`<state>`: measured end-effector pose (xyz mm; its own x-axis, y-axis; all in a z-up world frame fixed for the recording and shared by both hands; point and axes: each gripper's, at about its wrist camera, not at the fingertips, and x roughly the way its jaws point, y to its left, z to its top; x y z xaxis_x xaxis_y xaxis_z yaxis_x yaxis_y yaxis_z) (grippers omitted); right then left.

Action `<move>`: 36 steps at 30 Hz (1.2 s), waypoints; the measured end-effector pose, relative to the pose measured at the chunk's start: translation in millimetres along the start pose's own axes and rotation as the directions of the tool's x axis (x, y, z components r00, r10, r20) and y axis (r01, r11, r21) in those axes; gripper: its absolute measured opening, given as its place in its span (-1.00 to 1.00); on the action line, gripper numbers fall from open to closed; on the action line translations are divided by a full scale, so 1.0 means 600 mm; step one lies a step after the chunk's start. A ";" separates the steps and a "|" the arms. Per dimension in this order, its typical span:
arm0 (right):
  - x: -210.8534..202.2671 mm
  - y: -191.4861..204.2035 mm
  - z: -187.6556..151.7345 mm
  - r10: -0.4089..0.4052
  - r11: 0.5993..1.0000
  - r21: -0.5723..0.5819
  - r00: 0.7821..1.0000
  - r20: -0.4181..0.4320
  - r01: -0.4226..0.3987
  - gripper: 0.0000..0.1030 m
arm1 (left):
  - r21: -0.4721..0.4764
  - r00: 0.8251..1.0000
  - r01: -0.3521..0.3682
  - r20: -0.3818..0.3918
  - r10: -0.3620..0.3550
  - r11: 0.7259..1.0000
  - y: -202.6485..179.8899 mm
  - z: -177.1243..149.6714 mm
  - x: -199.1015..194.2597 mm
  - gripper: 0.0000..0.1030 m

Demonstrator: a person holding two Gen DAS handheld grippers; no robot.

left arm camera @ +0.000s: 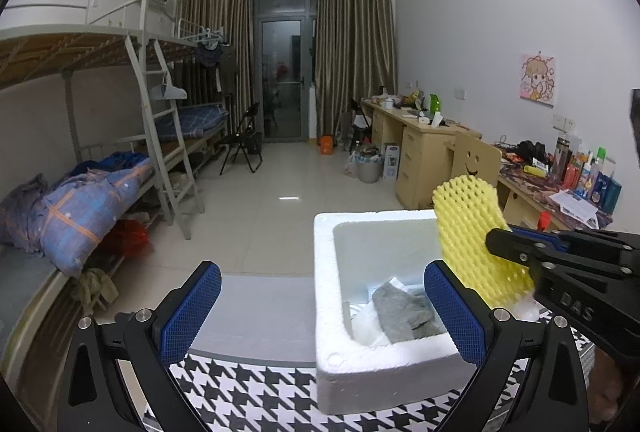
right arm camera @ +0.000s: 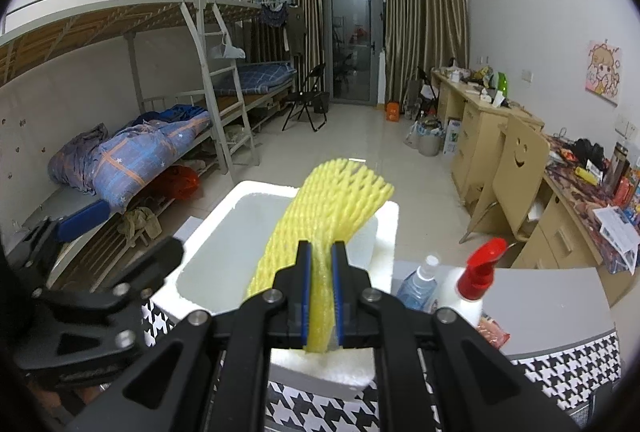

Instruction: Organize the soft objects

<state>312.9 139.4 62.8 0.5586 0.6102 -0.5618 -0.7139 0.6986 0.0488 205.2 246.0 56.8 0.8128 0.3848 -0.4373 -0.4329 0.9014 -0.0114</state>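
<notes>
A white foam box [left arm camera: 360,360] stands on the houndstooth cloth, and a crumpled grey cloth [left arm camera: 404,312] lies in it on some pale wrapping. My right gripper [right arm camera: 322,248] is shut on a yellow foam net sleeve [right arm camera: 332,200], which sticks up over the box [right arm camera: 208,232]. In the left wrist view the same sleeve [left arm camera: 468,224] hangs above the box's right side, with the right gripper [left arm camera: 520,252] coming in from the right. My left gripper [left arm camera: 322,272] is open wide in front of the box with nothing between its blue pads, one pad [left arm camera: 452,312] over the box's near right corner.
A red-trigger spray bottle [right arm camera: 480,272], a clear bottle [right arm camera: 420,284] and a snack packet [right arm camera: 492,332] stand right of the box. The houndstooth cloth [left arm camera: 260,392] covers the table. Bunk beds line the left wall; desks and a wooden chair [right arm camera: 516,168] line the right.
</notes>
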 end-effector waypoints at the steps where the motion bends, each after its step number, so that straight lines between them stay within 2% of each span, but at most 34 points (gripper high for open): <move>1: 0.005 0.000 0.000 0.003 1.000 0.003 1.000 -0.006 -0.003 -0.76 | 0.001 1.000 -0.002 0.000 0.002 1.000 0.002 -0.001 0.000 0.98; 5: 0.022 0.005 -0.001 0.026 1.000 -0.003 0.999 -0.023 -0.026 -0.75 | -0.004 1.000 -0.013 0.000 0.013 1.000 0.010 -0.003 0.002 0.98; 6: 0.027 0.007 -0.002 0.025 1.000 -0.008 0.999 -0.035 -0.025 -0.64 | -0.005 1.000 -0.013 -0.002 0.013 1.000 0.011 -0.004 0.003 0.98; 7: 0.030 0.008 -0.002 0.022 1.000 -0.010 0.999 -0.043 -0.023 -0.35 | -0.008 1.000 -0.013 -0.003 0.012 1.000 0.013 -0.004 0.004 0.98; 9: 0.035 0.008 -0.005 0.026 1.000 -0.006 0.998 -0.049 -0.026 0.03 | -0.013 1.000 -0.018 0.001 0.018 1.000 0.018 -0.006 0.002 0.98; 15: 0.024 -0.003 -0.004 0.030 0.999 0.016 0.998 -0.051 -0.030 0.09 | -0.017 1.000 -0.020 0.005 0.020 1.000 0.020 -0.009 -0.003 0.98; 19: 0.000 -0.006 -0.001 0.018 1.000 0.025 1.000 -0.019 -0.017 0.31 | -0.010 1.000 -0.017 0.018 0.017 1.000 0.016 -0.009 -0.013 0.98; 23: -0.032 -0.006 -0.001 0.007 1.000 0.024 1.000 0.013 -0.007 0.42 | -0.011 0.999 -0.014 0.034 0.015 1.000 0.015 -0.008 -0.033 0.98; 25: -0.046 -0.001 -0.002 -0.004 1.000 0.008 1.000 0.022 0.004 0.58 | -0.010 0.999 -0.011 0.041 0.011 1.000 0.013 -0.009 -0.043 0.98; 31: -0.096 0.009 -0.014 -0.026 1.000 -0.015 0.997 0.077 0.027 0.72 | -0.010 0.998 -0.005 0.060 0.006 1.000 0.009 -0.012 -0.079 0.98; 36: -0.130 0.012 -0.023 -0.038 0.999 -0.022 0.994 0.107 0.040 0.74 | -0.004 0.997 -0.007 0.076 0.007 1.000 0.002 -0.015 -0.107 0.98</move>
<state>258.5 91.9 95.5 0.6271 0.6198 -0.4718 -0.6998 0.7143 0.0082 149.0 220.3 76.7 0.8370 0.4055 -0.3675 -0.4402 0.8978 -0.0117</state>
